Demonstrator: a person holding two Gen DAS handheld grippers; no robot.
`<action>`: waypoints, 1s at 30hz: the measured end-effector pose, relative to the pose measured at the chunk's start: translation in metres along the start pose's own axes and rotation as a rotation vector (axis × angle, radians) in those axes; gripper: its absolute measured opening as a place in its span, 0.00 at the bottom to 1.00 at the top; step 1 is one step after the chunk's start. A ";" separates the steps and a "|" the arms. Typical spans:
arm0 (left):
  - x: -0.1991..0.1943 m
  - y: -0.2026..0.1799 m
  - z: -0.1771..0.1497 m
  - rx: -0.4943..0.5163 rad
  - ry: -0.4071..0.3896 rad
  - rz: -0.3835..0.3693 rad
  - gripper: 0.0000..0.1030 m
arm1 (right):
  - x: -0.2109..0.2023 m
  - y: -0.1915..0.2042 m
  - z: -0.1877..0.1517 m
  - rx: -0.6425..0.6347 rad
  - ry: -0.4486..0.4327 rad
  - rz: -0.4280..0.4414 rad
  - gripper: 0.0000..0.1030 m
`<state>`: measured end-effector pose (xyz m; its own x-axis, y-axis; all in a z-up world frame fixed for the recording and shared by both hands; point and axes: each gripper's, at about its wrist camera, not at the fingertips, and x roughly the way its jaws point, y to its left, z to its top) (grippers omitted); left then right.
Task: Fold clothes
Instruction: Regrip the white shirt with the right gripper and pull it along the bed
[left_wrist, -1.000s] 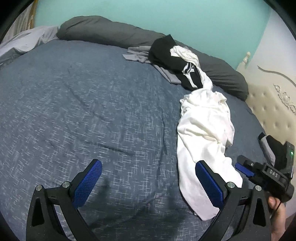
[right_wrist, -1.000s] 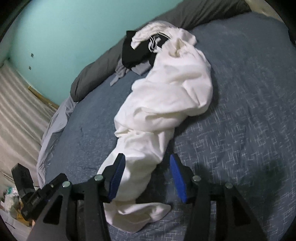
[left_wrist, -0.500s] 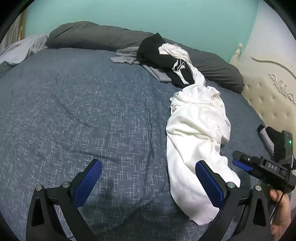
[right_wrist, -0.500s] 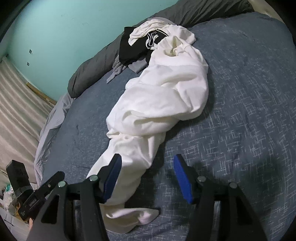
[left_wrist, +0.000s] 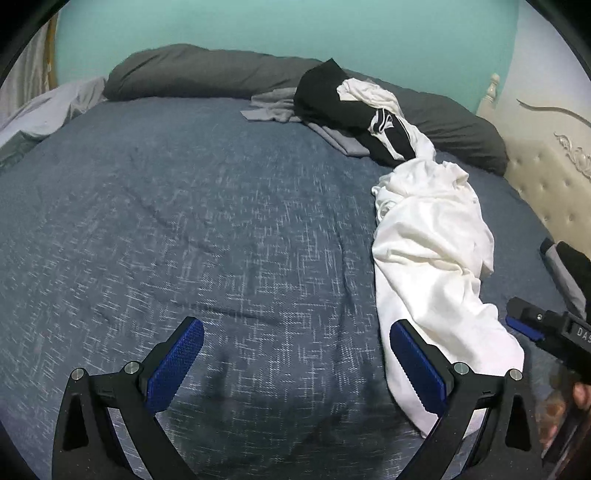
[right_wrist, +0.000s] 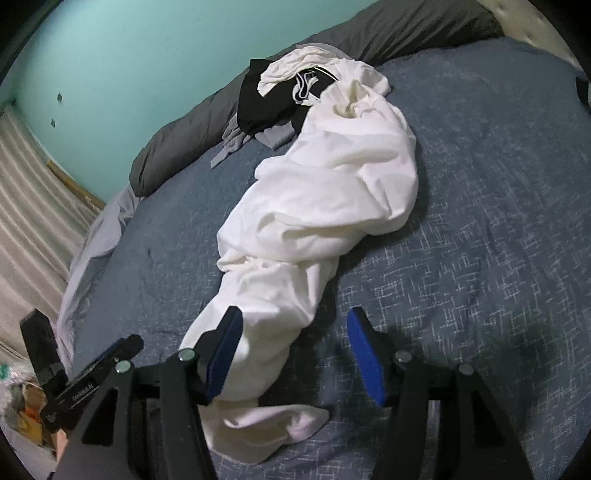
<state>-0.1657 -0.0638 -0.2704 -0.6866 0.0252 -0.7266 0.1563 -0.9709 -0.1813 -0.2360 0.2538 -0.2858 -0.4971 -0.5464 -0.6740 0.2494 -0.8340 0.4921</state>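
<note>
I see the white garment (right_wrist: 317, 206) lying crumpled in a long strip on the bed (left_wrist: 184, 221), its near end partly hidden behind my right claw (right_wrist: 295, 354), open, pads clear of the cloth. My left claw (left_wrist: 295, 365) is wide open, holding nothing. A black-and-white clothes pile (left_wrist: 354, 107) sits beyond; teal wall (left_wrist: 295, 29) behind.

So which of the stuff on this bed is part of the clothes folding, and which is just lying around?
Part of the job:
white garment
black garment
grey garment
left gripper
right gripper

Just lying about:
dark grey pillow
blue bedspread
cream headboard
</note>
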 end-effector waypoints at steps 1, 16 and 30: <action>-0.001 0.001 0.000 -0.001 -0.003 -0.003 1.00 | 0.000 0.004 0.003 -0.012 0.001 -0.010 0.58; -0.005 0.013 0.003 -0.039 -0.006 -0.039 1.00 | 0.048 0.002 0.113 -0.167 0.037 -0.289 0.63; -0.001 0.019 -0.001 -0.065 0.012 -0.043 1.00 | 0.092 0.021 0.088 -0.309 0.160 -0.216 0.11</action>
<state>-0.1620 -0.0820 -0.2738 -0.6854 0.0693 -0.7249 0.1731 -0.9514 -0.2546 -0.3496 0.1933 -0.2891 -0.4361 -0.3411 -0.8327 0.4038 -0.9012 0.1576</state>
